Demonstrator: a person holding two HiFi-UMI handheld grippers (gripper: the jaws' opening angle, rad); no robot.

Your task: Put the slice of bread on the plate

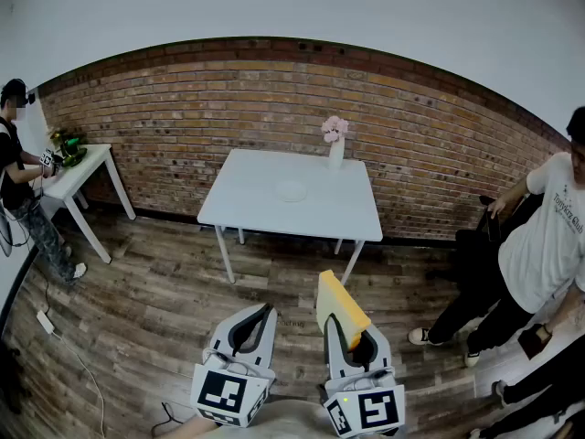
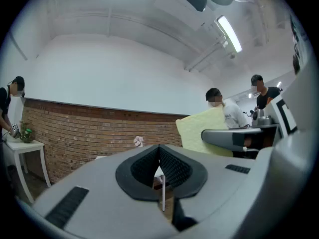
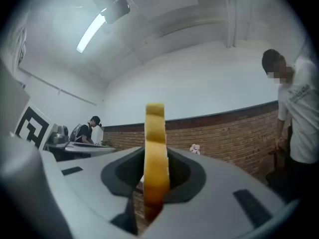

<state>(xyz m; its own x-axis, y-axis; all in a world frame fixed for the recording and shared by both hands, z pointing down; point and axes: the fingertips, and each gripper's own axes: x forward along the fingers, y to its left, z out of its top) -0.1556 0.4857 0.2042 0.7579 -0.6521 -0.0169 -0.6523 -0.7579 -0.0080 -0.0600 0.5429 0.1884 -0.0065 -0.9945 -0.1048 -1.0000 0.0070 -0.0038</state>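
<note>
**Bread gripped on edge, plate still across the floor**

Nearest, at 6 o'clock in the head view, the left gripper (image 1: 257,315) has its jaws brought together on nothing; its own view shows only a thin slit between the pads. Just beside it at 5 o'clock, the right gripper (image 1: 351,333) is narrowed onto the slice of bread (image 1: 339,303). The slice stands upright on edge, pinched near its lower end, and most of it rises free above the jaws.

Bare wooden floor (image 1: 137,291) lies beyond the grippers. Well apart at 12 o'clock stands the white table (image 1: 352,219), with the plate (image 1: 291,190) near its middle. A white vase of pink flowers (image 1: 335,141) stands at about 1 o'clock from the plate, against the brick wall (image 1: 183,108). A person in a white T-shirt (image 1: 548,236) stands at 3 o'clock. Another person (image 1: 16,167) works at a small side table (image 1: 84,165) at 9 o'clock.

The bread has not yet reached the plate, so the carry seems to be the step in hand.

- **Tearing or slipping:** the slice is likely soft, and its tall unsupported part could flop, tear at the pads or slip out if jolted.
- **Crushing:** a harder squeeze could crush it.
- **Poor landing:** released while upright, it may land off the rim.
- **The vase:** a reach that runs wide to the right could clip it.
</note>
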